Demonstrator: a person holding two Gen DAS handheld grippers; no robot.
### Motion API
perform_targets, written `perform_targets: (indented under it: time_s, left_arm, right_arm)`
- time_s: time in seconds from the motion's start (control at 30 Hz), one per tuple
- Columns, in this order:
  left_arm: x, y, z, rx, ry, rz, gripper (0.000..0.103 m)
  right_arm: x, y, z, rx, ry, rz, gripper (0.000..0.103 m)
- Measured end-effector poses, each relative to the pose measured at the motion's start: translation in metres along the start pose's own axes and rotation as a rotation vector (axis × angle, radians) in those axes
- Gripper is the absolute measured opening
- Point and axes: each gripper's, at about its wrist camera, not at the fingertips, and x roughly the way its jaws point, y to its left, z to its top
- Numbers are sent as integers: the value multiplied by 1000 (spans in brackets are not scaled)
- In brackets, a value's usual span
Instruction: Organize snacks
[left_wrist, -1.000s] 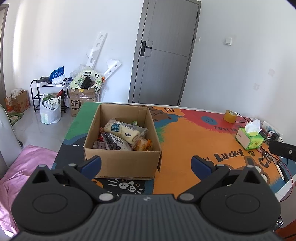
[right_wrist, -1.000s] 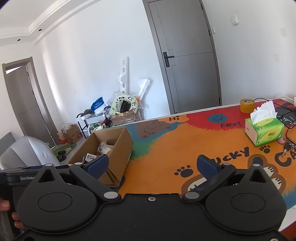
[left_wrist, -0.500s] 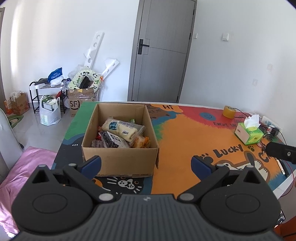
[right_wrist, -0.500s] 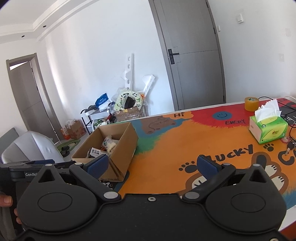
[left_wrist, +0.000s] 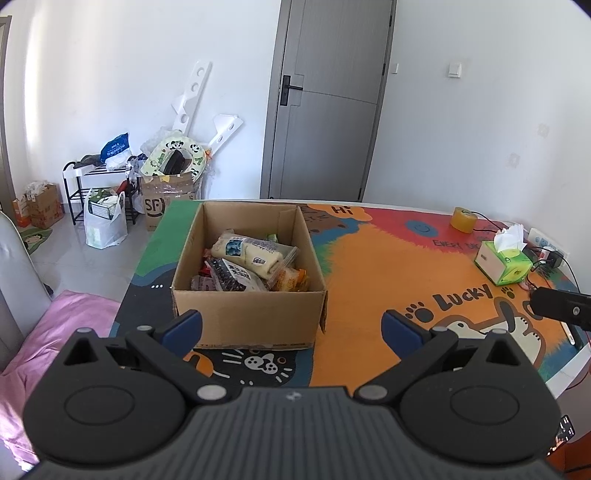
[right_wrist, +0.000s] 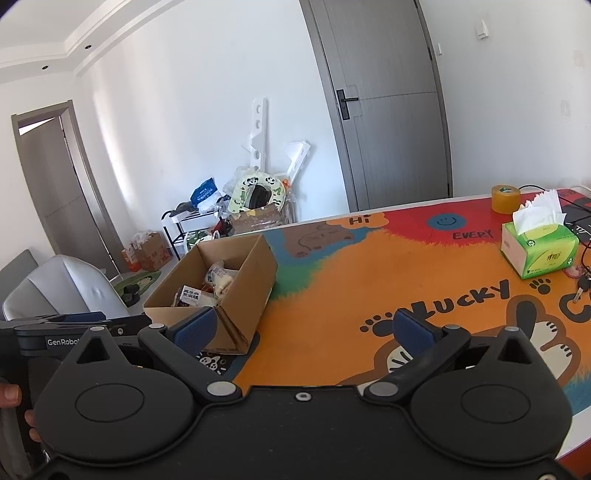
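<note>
An open cardboard box (left_wrist: 243, 314) stands on the left part of the colourful table mat. It holds several snack packets (left_wrist: 251, 254), with a pale clear-wrapped pack on top. The box also shows in the right wrist view (right_wrist: 240, 284). My left gripper (left_wrist: 291, 328) is open and empty, held back from the near side of the box. My right gripper (right_wrist: 303, 328) is open and empty, to the right of the box over the table's near edge. The left gripper's body (right_wrist: 55, 332) shows at the left edge of the right wrist view.
A green tissue box (right_wrist: 539, 251) and a roll of yellow tape (right_wrist: 505, 198) sit at the table's right, with cables and keys (right_wrist: 580, 288). A grey chair (right_wrist: 62, 288), a pink cushion (left_wrist: 55, 332), a shoe rack and boxes stand on the floor at left.
Both grippers have drawn back and risen a little, so the box and table look smaller and farther. Both stay open and empty.
</note>
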Motion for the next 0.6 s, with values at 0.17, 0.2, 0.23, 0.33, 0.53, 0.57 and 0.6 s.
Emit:
perform_targets:
  time_s: [0.17, 0.2, 0.23, 0.33, 0.53, 0.57, 0.6]
  left_arm:
    - [0, -2, 0, 3, 1, -4, 102]
    - [0, -2, 0, 3, 2, -5, 102]
    - [0, -1, 0, 4, 3, -6, 102]
    - [-2, -1, 1, 5, -1, -4, 102]
    - [-3, -1, 2, 9, -4, -3, 102]
    - [-3, -1, 2, 9, -4, -4, 102]
    - [-3, -1, 2, 9, -4, -3, 102]
  right_arm:
    - [0, 1, 0, -3, 0, 1, 103]
    - [0, 1, 0, -1, 0, 0, 103]
    - [0, 1, 0, -1, 0, 1, 103]
    - [0, 0, 0, 0, 1, 0, 103]
    - [0, -1, 0, 0, 12, 2, 103]
    - [0, -1, 0, 0, 12, 2, 103]
    - [1, -1, 0, 0, 13, 4, 103]
